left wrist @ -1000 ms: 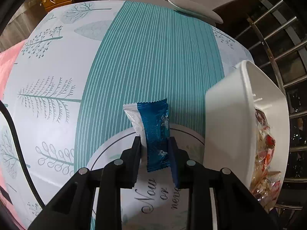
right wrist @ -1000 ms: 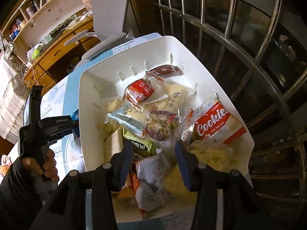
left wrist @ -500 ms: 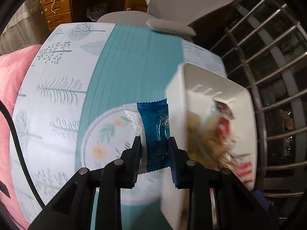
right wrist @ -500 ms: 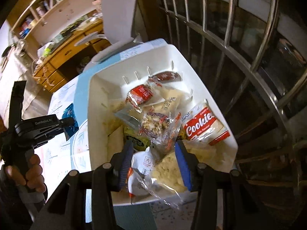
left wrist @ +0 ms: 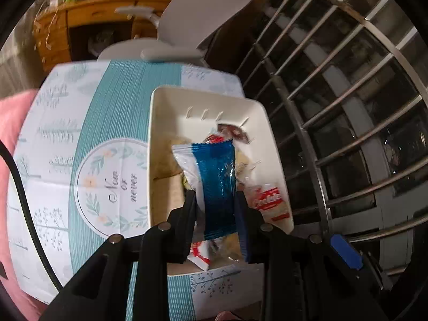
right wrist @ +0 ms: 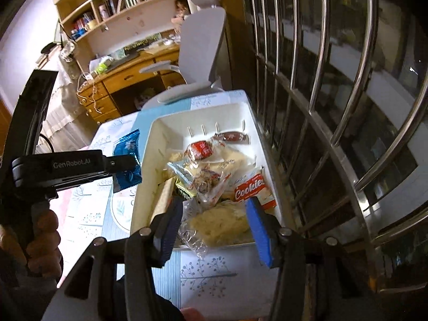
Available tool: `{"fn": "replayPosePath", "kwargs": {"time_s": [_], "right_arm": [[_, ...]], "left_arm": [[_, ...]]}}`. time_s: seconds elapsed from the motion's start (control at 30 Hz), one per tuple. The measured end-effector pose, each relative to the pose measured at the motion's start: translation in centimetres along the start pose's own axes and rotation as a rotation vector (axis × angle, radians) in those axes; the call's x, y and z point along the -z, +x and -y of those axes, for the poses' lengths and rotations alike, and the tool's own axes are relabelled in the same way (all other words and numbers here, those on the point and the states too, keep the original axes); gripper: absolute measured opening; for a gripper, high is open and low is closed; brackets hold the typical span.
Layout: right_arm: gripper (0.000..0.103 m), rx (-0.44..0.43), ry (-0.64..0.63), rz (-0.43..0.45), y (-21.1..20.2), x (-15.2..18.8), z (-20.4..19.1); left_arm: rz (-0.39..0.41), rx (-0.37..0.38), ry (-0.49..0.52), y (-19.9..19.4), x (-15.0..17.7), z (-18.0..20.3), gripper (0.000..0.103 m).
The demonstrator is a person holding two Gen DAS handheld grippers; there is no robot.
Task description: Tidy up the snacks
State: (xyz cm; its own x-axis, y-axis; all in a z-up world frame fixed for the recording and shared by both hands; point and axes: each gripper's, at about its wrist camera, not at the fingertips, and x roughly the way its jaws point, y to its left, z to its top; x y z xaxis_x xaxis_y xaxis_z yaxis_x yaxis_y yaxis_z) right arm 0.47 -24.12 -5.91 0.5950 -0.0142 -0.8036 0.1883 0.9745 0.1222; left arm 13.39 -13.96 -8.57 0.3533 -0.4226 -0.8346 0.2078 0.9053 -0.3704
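My left gripper (left wrist: 215, 206) pinched the blue-and-white snack packet (left wrist: 211, 184) between its pads, clamped at the packet's lower half so that most of it stood out past the fingertips. Seen from the left wrist, the packet's long axis ran along the fingers, its crimped top edge pointing away from me, and it hung above the white bin (left wrist: 160, 123); from the right wrist the packet (right wrist: 127, 157) appeared just left of the bin's (right wrist: 149, 147) left wall. My right gripper (right wrist: 214, 222) had just been opening; its jaws stood partly apart with a clear bag of pale crumbly snack (right wrist: 222, 222) between them, the pads seemingly not pressing on it. The bin sat on the teal-and-white tablecloth (left wrist: 112, 101) and was crowded with wrappers, among them a red cookies pack (right wrist: 252, 187). A grey chair (right wrist: 203, 34) stood beyond the table, metal window bars (right wrist: 347, 85) to the right.
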Motion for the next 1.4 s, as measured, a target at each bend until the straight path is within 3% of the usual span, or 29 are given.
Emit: {"fn": "replayPosePath", "kwargs": {"time_s": [0.17, 0.23, 0.33, 0.53, 0.67, 0.83, 1.0, 1.13, 1.4], "right_arm": [[0.059, -0.018, -0.021, 0.027, -1.4, 0.0, 0.2], [0.062, -0.021, -0.035, 0.036, -1.8, 0.1, -0.2], [0.062, -0.028, -0.046, 0.034, -2.3, 0.1, -0.7], [0.069, -0.054, -0.050, 0.023, -3.5, -0.1, -2.4], [0.071, -0.076, -0.058, -0.039, -4.0, -0.4, -4.4], [0.080, -0.126, -0.060, -0.090, -5.5, -0.4, -6.9], [0.091, -0.100, -0.096, -0.069, -7.2, 0.4, -9.6], [0.091, -0.098, -0.114, -0.048, -7.8, 1.4, -10.7], [0.093, -0.022, -0.095, -0.046, -8.1, 2.1, -10.1]], "left_arm": [[0.045, -0.041, 0.050, -2.6, 0.6, 1.7, 0.038], [0.068, -0.071, 0.079, -3.7, 0.8, 1.9, 0.051], [0.099, -0.127, 0.119, -5.3, 1.4, 2.3, 0.059], [0.154, -0.248, 0.134, -9.2, 3.1, 0.6, 0.063], [0.171, -0.306, 0.113, -12.4, 3.9, -1.9, 0.064], [0.218, -0.381, 0.048, -16.4, 4.9, -5.2, 0.075], [0.185, -0.408, 0.011, -18.2, 6.6, -7.6, 0.080], [0.190, -0.428, -0.007, -18.2, 7.4, -8.1, 0.090], [0.156, -0.417, 0.062, -16.5, 7.6, -6.6, 0.095]]}}
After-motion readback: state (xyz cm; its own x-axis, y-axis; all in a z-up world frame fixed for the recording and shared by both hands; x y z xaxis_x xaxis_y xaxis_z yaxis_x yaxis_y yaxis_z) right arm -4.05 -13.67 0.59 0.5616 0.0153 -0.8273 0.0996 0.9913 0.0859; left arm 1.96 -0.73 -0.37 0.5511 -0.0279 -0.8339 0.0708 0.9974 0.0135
